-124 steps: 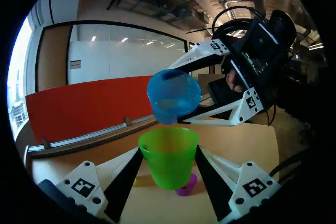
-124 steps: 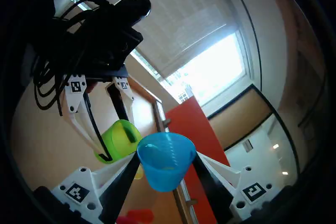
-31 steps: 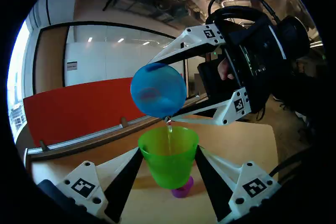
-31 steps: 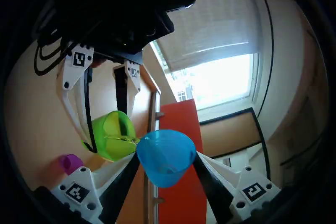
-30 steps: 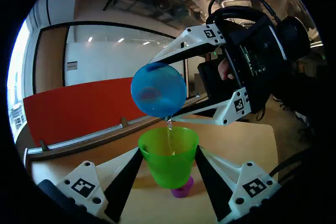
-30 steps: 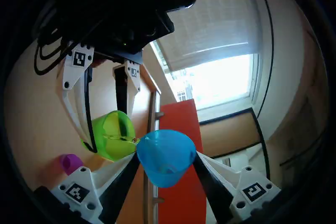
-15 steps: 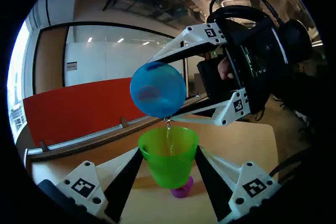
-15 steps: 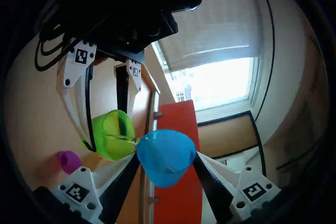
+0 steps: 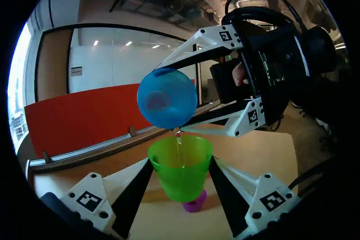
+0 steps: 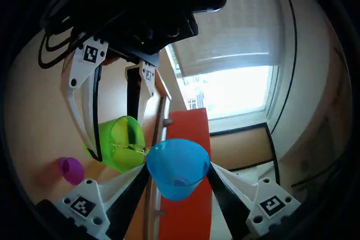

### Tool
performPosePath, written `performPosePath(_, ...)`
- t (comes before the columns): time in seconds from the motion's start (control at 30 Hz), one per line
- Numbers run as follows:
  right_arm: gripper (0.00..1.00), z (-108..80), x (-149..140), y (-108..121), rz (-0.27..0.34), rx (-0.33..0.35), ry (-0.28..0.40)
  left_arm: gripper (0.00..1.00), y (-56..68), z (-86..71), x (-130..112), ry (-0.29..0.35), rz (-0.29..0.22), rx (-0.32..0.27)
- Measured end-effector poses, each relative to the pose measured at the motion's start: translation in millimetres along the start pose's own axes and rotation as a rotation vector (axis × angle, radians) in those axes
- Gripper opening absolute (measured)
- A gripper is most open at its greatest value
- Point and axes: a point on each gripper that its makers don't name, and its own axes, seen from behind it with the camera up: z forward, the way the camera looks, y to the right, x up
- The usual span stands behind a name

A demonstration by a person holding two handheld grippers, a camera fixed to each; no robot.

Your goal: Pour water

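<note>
Water (image 9: 179, 143) trickles from blue cup (image 9: 167, 98), clamped tipped by right gripper (image 10: 177, 168), into green cup (image 9: 181, 174) left gripper (image 9: 181, 163) holds upright beneath

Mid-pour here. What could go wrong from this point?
The thin stream leaves the blue cup near the rim of the green cup; a small drift could spill onto the table.
The blue cup is steeply tipped, pinched only at its sides by the right gripper; it might slip or rotate.
</note>
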Motion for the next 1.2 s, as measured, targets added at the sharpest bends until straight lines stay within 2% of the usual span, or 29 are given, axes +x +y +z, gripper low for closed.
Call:
performPosePath(0.8,0.91,1.3,3.3,0.4,-0.059,-0.005,-0.001,0.85,-2.7,1.2,-2.6,-0.007,-0.001,0.005)
performPosePath(1.2,0.91,3.5,2.9,1.8,-0.113,-0.01,-0.01,0.85,-1.3,2.4,-1.4,-0.007,0.001,0.003)
